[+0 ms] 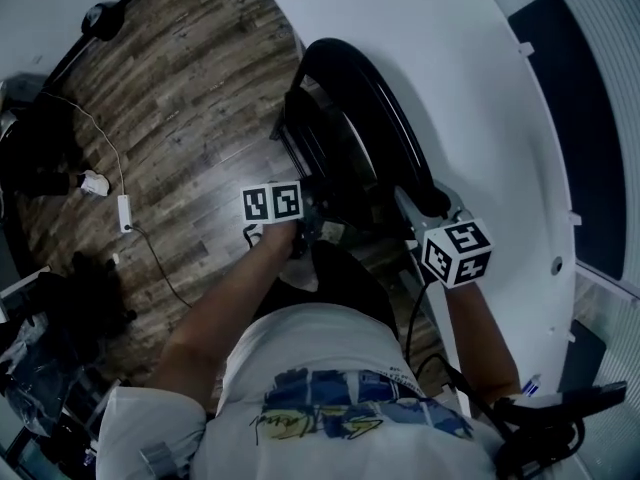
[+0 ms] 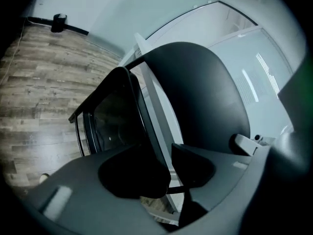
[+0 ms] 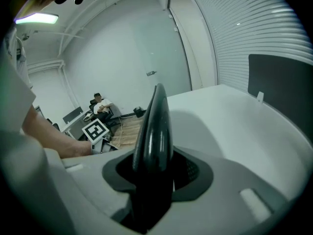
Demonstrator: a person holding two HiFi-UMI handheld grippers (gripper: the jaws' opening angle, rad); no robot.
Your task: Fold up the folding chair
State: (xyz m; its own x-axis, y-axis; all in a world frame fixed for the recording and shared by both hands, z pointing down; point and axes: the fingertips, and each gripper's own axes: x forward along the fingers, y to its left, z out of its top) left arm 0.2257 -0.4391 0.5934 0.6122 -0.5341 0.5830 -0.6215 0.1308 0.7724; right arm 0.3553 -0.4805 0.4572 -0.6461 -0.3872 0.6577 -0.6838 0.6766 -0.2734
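Note:
The black folding chair stands folded flat against the white table, its curved backrest rim on top. My left gripper is at the chair's near left side. In the left gripper view the seat's edge runs between the left gripper's jaws; the right pad stands apart from it. My right gripper is at the backrest's near end. In the right gripper view the backrest rises edge-on between the right gripper's jaws, with a gap to the ribbed right pad.
Wooden floor lies to the left, with a white cable and adapter and dark gear on it. A dark panel stands beyond the table. A person sits far off in the room. My own torso fills the lower head view.

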